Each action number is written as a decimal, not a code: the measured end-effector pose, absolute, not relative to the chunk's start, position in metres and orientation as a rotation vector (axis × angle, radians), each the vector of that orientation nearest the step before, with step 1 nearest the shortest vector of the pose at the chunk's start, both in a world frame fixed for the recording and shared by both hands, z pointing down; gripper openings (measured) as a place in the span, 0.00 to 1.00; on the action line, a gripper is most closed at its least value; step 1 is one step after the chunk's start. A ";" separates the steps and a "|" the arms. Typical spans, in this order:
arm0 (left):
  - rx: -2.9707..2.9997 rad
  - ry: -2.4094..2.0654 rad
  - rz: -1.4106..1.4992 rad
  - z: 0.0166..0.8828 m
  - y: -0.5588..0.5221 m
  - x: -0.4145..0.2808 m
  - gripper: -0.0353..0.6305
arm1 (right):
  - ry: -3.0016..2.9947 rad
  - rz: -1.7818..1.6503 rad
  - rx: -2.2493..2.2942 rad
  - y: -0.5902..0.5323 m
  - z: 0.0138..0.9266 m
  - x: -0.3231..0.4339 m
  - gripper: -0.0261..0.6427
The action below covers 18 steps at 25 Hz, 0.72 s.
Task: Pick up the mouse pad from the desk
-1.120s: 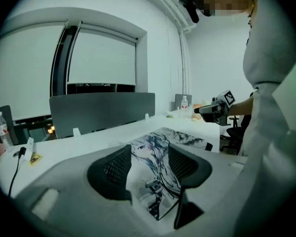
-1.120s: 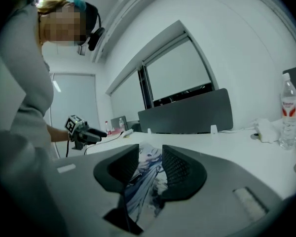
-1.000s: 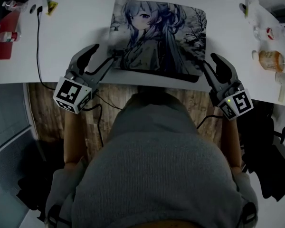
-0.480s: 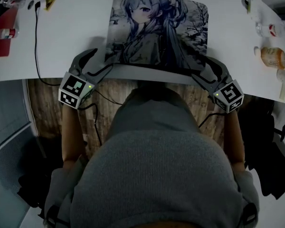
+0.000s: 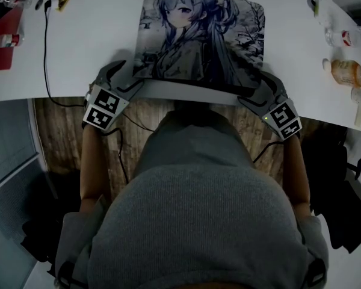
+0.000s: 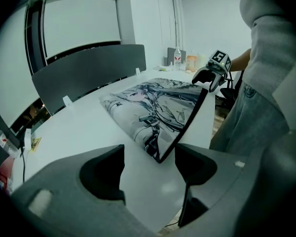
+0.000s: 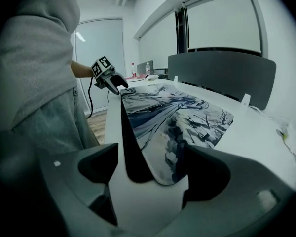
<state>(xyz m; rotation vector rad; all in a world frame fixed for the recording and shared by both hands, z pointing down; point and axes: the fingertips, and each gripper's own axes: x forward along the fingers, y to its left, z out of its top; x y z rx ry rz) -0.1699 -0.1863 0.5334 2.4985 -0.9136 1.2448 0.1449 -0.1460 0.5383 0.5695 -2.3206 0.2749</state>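
Observation:
The mouse pad (image 5: 198, 38), printed with a drawn girl, lies on the white desk (image 5: 84, 47) just beyond its near edge. Its front edge bows up and shows the black underside (image 7: 128, 147). My left gripper (image 5: 127, 76) sits at the pad's near left corner (image 6: 160, 157). That corner lies between the spread fingers (image 6: 103, 174) without touching them. My right gripper (image 5: 259, 89) sits at the near right corner (image 7: 160, 174), which also lies loose between its fingers (image 7: 207, 172). Both sets of jaws have just been opening and stand open.
A black cable (image 5: 46, 47) and a red object (image 5: 3, 41) lie at the desk's left. Bottles (image 5: 346, 71) stand at its right end. Dark chair backs (image 6: 89, 68) line the far side. My body stands against the near edge, over a wooden floor.
Both grippers have sunk to the desk's near edge at the pad's corners. Their jaws have spread wider and no longer grip the pad.

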 end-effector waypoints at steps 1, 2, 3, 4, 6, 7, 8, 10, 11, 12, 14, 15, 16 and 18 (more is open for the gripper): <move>2.494 -0.913 1.259 0.536 -0.187 -0.170 0.53 | -2.315 0.270 0.559 -0.146 0.540 0.143 0.63; 2.491 -0.913 1.268 0.537 -0.188 -0.170 0.53 | -2.309 0.265 0.552 -0.146 0.541 0.142 0.63; 2.489 -0.914 1.272 0.538 -0.188 -0.170 0.53 | -2.305 0.261 0.548 -0.146 0.543 0.141 0.63; 2.487 -0.916 1.273 0.539 -0.189 -0.170 0.53 | -2.305 0.260 0.548 -0.146 0.544 0.141 0.63; 2.483 -0.926 1.282 0.541 -0.190 -0.170 0.53 | -2.308 0.261 0.547 -0.146 0.545 0.142 0.62; 2.479 -0.930 1.292 0.543 -0.190 -0.170 0.53 | -2.309 0.260 0.545 -0.146 0.545 0.142 0.62; 2.477 -0.932 1.304 0.545 -0.190 -0.170 0.53 | -2.310 0.260 0.544 -0.146 0.545 0.143 0.62; 2.475 -0.936 1.323 0.548 -0.191 -0.169 0.53 | -2.311 0.259 0.548 -0.148 0.545 0.144 0.59; 2.475 -0.938 1.327 0.548 -0.191 -0.169 0.53 | -2.311 0.258 0.551 -0.149 0.545 0.144 0.58; 2.474 -0.941 1.329 0.548 -0.191 -0.169 0.53 | -2.311 0.257 0.553 -0.150 0.545 0.144 0.58; 2.469 -0.939 1.327 0.548 -0.192 -0.169 0.53 | -2.310 0.256 0.559 -0.150 0.544 0.144 0.58; 2.467 -0.934 1.326 0.548 -0.192 -0.168 0.53 | -2.307 0.258 0.568 -0.150 0.544 0.145 0.58; 2.466 -0.925 1.327 0.548 -0.191 -0.167 0.53 | -2.304 0.261 0.584 -0.152 0.544 0.146 0.58; 2.469 -0.896 1.337 0.549 -0.189 -0.164 0.47 | -2.300 0.263 0.626 -0.157 0.543 0.148 0.52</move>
